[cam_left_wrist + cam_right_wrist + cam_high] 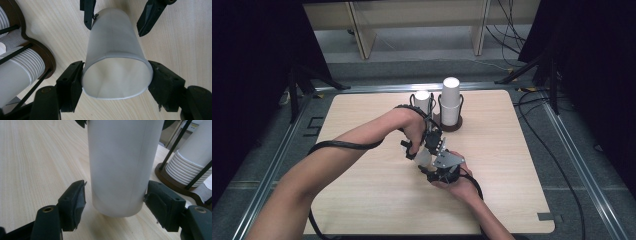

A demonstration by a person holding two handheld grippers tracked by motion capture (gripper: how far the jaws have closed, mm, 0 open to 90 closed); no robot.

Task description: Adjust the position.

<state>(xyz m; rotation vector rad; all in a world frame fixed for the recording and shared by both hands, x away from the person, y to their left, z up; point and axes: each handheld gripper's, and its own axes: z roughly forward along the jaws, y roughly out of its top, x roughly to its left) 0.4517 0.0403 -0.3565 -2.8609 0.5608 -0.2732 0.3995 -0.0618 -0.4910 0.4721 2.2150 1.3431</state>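
Just in front of the cup rack (451, 127), the left hand-held gripper (117, 77) clamps the paper cup (113, 50) at its rim, while the right hand-held gripper (115, 201) flanks its base, left pad clear.

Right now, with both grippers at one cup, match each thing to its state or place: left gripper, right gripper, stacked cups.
Column one:
1 left gripper
2 right gripper
3 stacked cups

Column two:
a standing in the wire rack
b open around the white cup at its narrow end
c shut on the white cup at its rim

Pairs: 1-c, 2-b, 3-a.
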